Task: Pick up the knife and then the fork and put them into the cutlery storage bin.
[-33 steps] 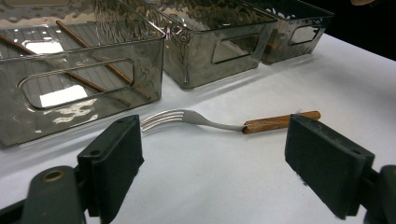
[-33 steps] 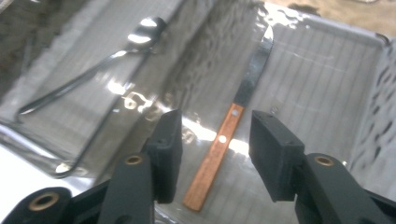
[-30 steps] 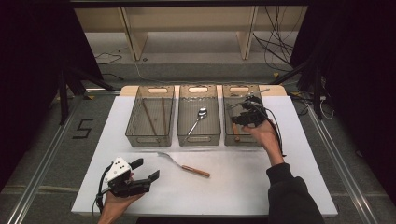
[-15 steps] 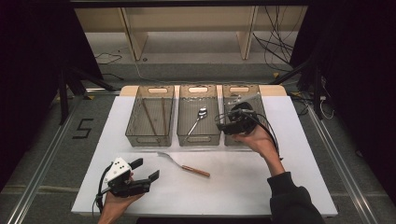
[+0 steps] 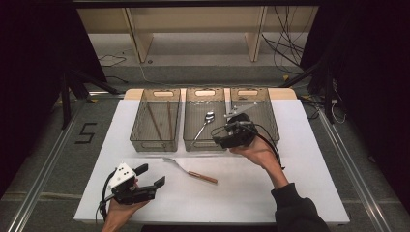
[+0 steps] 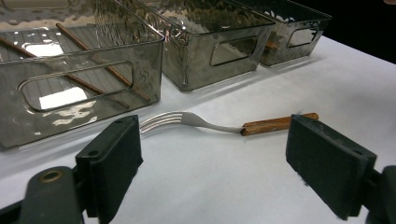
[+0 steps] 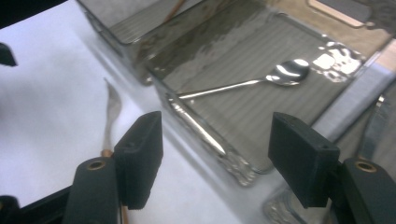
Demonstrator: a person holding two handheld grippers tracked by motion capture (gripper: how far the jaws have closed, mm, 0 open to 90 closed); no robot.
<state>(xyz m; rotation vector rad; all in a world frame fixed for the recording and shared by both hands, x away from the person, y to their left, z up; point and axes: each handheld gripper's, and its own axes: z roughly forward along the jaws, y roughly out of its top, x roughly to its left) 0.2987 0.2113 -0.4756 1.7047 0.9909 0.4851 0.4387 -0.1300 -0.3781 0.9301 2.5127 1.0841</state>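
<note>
The right hand-held gripper (image 5: 220, 137), jaws just opened and empty, hovers over the middle bin (image 5: 205, 98); next, grasp the fork (image 5: 189, 170) lying on the desk just ahead of the released left hand-held gripper (image 5: 151, 176).

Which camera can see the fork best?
The left gripper view: the fork lies close up, tines and wooden handle clear. The high view shows it small on the table; the right gripper view catches just its tines.

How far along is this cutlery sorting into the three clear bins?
Done: chopsticks lie in the left bin, a spoon in the middle bin. In hand: nothing; the right gripper, its jaws just opened and empty, hovers by the right bin. Left: the wooden-handled fork lies on the table, before the open left gripper.
</note>
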